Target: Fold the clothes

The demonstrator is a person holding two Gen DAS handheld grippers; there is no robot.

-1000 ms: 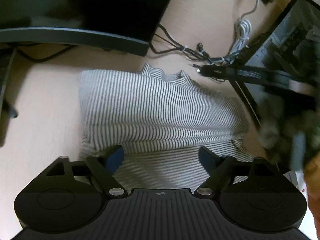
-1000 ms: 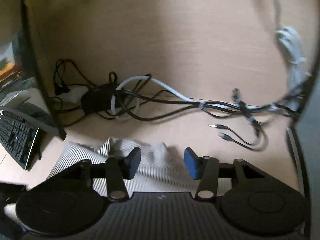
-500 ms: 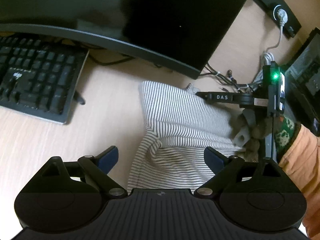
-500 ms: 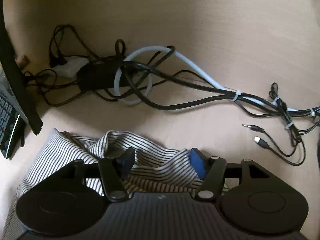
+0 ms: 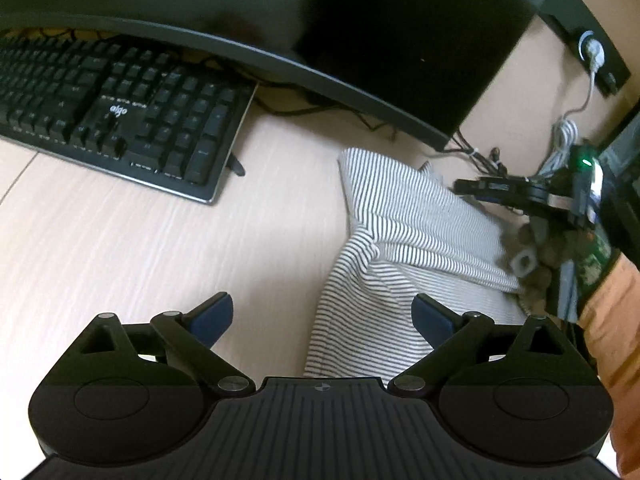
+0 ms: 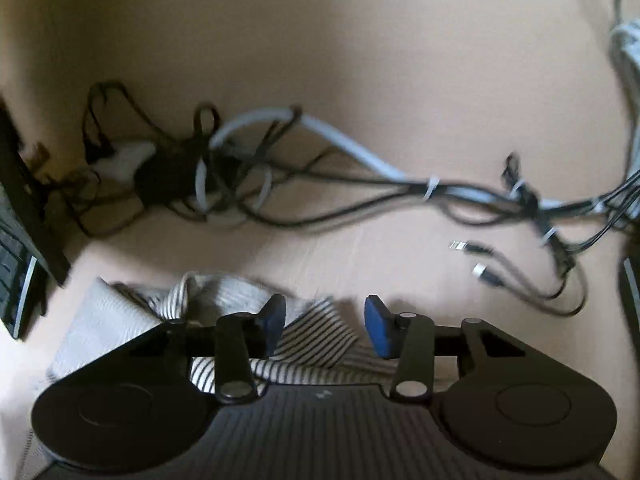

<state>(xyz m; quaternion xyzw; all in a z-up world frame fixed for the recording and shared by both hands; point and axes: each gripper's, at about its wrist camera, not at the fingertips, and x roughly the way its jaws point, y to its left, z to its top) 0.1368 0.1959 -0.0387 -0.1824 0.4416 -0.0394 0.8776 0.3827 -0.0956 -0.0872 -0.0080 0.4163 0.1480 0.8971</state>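
Observation:
A black-and-white striped garment [image 5: 408,232] lies folded on the pale wooden desk [image 5: 120,248]. My left gripper [image 5: 320,306] hovers over its near left edge. Its jaws are opening wide, with that edge below the gap and the pads touching nothing. In the right wrist view the garment's far end [image 6: 316,340] is bunched near the collar. My right gripper [image 6: 325,316] is right over it. Those jaws are closing with a fold of striped cloth between them, and the blue pads are apart from it. An orange sleeve [image 5: 612,312] shows at the right.
A black keyboard [image 5: 112,108] sits at the left and a dark monitor [image 5: 360,20] stands behind it. Tangled black and white cables [image 6: 240,184] and loose plugs [image 6: 476,260] lie just past the garment. A power strip [image 5: 592,52] is at the far right.
The left view has swung leftward, so the keyboard appeared and the garment slid right; the left jaws spread wider. The right gripper dropped closer to the collar end, its jaws widening, then narrowing.

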